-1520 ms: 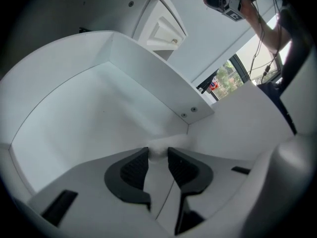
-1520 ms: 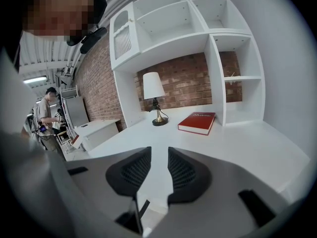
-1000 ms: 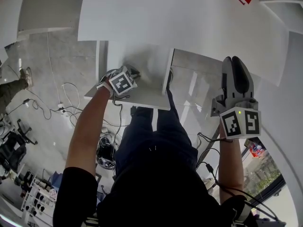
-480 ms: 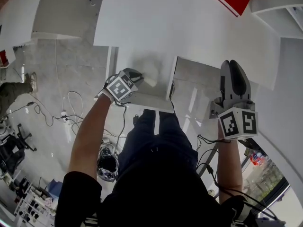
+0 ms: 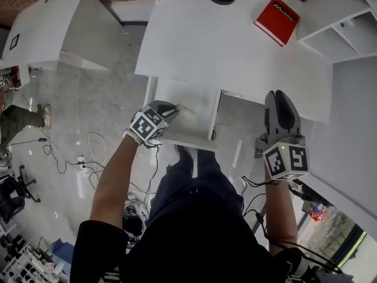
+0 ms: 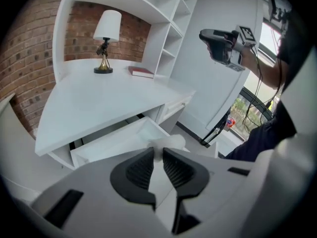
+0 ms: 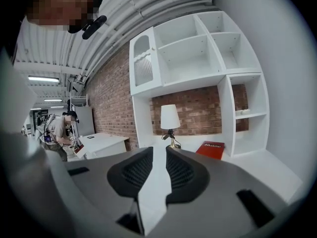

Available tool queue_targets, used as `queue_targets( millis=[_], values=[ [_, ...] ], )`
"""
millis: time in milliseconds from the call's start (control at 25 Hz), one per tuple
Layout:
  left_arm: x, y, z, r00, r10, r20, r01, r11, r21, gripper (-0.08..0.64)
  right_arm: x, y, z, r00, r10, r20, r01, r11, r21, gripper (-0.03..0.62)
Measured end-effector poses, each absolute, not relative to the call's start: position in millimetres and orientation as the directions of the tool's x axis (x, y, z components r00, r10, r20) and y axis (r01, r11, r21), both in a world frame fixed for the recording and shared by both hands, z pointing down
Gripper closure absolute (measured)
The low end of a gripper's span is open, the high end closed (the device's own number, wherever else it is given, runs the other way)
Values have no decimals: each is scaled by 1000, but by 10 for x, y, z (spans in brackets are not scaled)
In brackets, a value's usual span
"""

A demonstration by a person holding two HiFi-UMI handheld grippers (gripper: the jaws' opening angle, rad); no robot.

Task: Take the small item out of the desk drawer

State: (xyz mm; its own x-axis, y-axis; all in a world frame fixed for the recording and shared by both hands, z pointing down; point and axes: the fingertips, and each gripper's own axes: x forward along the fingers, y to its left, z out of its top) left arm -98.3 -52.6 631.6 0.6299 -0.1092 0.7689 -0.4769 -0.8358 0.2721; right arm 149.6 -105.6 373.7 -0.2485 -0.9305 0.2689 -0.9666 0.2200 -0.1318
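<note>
The white desk drawer stands pulled out from under the white desktop. What shows of its inside is plain white bottom. The small white crumpled item is out of it. The left gripper pinches it at the very tips of its dark ribbed pads, which are pressed almost together on it, and holds it in the air over the open drawer. The right gripper is raised to the right of the drawer and touches nothing. Its pads stand a narrow slit apart with nothing between them.

On the desktop a table lamp with a white shade and a brass foot stands upright. A flat red book lies near it, just beside the white open-fronted shelf unit. Most of the unit's compartments show only white walls. On one low shelf lies something pale, too small to tell.

Only the head view takes in the grey floor with loose cables and the person's dark trousers below the drawer. Only the left gripper view sets the item against the drawer's front corner and shows the right gripper raised before a window. The right gripper view alone faces the shelf unit head-on and shows ceiling pipes and strip lights.
</note>
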Motion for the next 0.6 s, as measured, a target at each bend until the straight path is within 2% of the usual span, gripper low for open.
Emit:
queue_targets(
  millis=[320, 600],
  values=[
    [-1167, -625, 5625, 695, -261, 670, -555, -787, 270, 503, 1300, -869, 3231, -250, -944, 215, -967, 232, -109, 515],
    [-1163, -816, 5271, 717, -318, 621, -561, -792, 242, 503, 1323, -782, 2885, -225, -960, 166, -973, 215, -79, 518]
  ],
)
